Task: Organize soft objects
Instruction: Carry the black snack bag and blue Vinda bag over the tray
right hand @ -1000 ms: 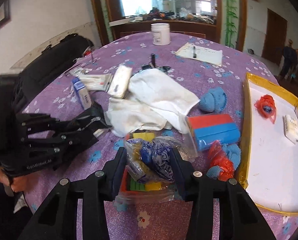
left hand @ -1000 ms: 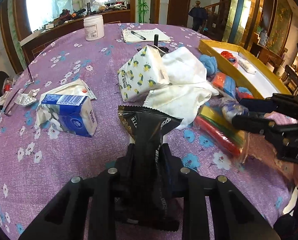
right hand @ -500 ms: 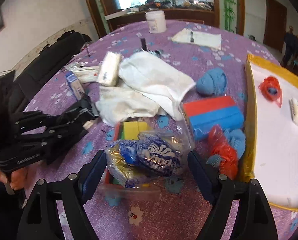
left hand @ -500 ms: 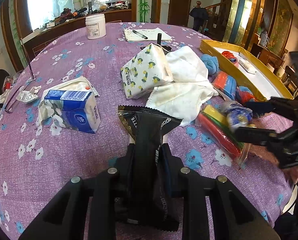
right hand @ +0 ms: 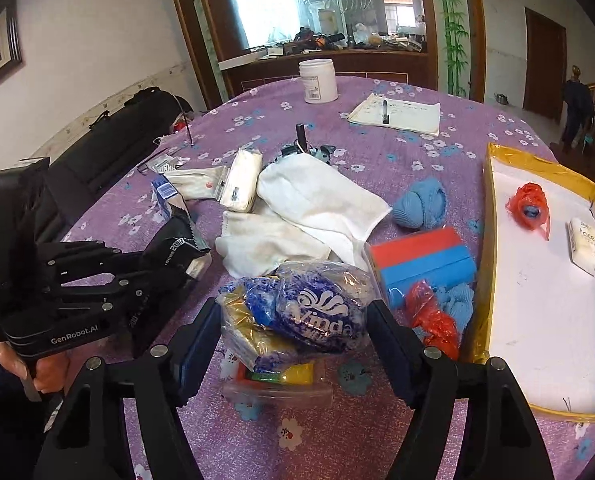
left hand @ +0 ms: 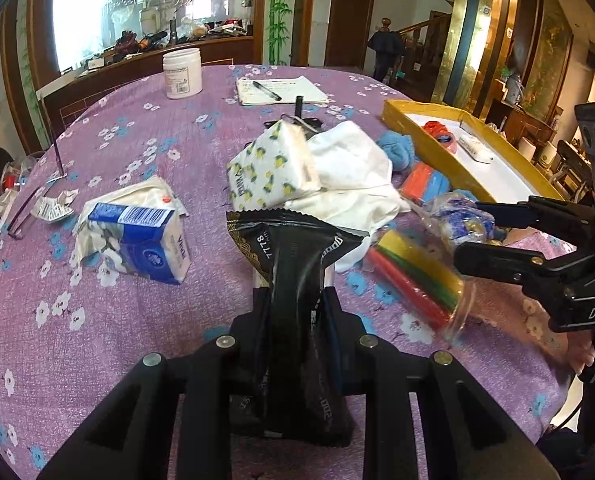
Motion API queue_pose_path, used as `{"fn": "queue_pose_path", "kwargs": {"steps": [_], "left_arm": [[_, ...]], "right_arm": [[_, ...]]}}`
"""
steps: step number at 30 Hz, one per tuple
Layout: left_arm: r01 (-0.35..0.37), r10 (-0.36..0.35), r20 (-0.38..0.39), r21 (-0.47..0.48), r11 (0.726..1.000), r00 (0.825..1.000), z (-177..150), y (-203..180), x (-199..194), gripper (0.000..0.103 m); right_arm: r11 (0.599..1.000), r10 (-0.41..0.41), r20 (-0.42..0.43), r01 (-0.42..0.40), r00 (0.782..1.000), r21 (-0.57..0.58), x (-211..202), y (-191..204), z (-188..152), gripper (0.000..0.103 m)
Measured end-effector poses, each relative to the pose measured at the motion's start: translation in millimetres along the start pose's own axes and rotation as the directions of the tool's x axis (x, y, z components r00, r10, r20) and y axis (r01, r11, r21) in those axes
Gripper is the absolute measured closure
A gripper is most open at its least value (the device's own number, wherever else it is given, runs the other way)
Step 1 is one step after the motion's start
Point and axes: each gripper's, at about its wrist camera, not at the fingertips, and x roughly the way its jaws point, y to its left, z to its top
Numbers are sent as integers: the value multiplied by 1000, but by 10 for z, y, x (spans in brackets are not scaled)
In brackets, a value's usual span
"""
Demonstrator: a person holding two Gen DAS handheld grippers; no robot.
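Purple cloth with small flowers is covering the round table (left hand: 145, 312), and many soft things are lying on it. At the left, a blue tissue pack (left hand: 139, 236) is lying on its side, near a lemon-print tissue pack (left hand: 269, 172) that is leaning on the white cloths (left hand: 353, 184). In the middle, the left gripper (left hand: 295, 300) is pinching a black foil packet (left hand: 297, 264) between its narrow jaws, holding it above the table with the sealed end pointing forward, probably so it can be carried across. More to the right, the right gripper (right hand: 293, 332) is standing wide around a clear bag of blue tissue packs (right hand: 301, 312); the pads seem to be just beside the bag and not pressing it, but the fisheye view is making this hard to judge. This bag is resting on a clear sleeve with red and yellow items (left hand: 413, 284). Beside it are lying a red and blue block (right hand: 421, 264) and blue yarn (right hand: 419, 204). At the far right, the yellow-rimmed tray (right hand: 493, 240) is already holding an orange bag (right hand: 527, 204) and a small white pack (right hand: 585, 246), so I think it is the collecting place.
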Motion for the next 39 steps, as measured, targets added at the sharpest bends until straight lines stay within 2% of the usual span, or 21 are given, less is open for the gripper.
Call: {"fn": "queue_pose_path", "kwargs": {"steps": [13, 23, 28, 33, 39], "left_arm": [[31, -33, 46, 45, 998, 998, 236, -246, -97, 79], [110, -119, 67, 125, 986, 991, 632, -760, -64, 79], [160, -171, 61, 153, 975, 983, 849, -1079, 49, 79], [189, -198, 34, 179, 966, 980, 1063, -1397, 241, 79], [234, -238, 3, 183, 955, 971, 1395, -1772, 535, 79]], "right_arm": [[998, -42, 105, 37, 994, 46, -365, -156, 137, 25], [978, -142, 173, 112, 975, 175, -651, -729, 302, 25], [944, -232, 187, 174, 955, 281, -755, -1213, 416, 25], [901, -326, 145, 261, 934, 346, -736, -1697, 539, 25], [842, -372, 89, 296, 924, 452, -651, -2289, 469, 25]]}}
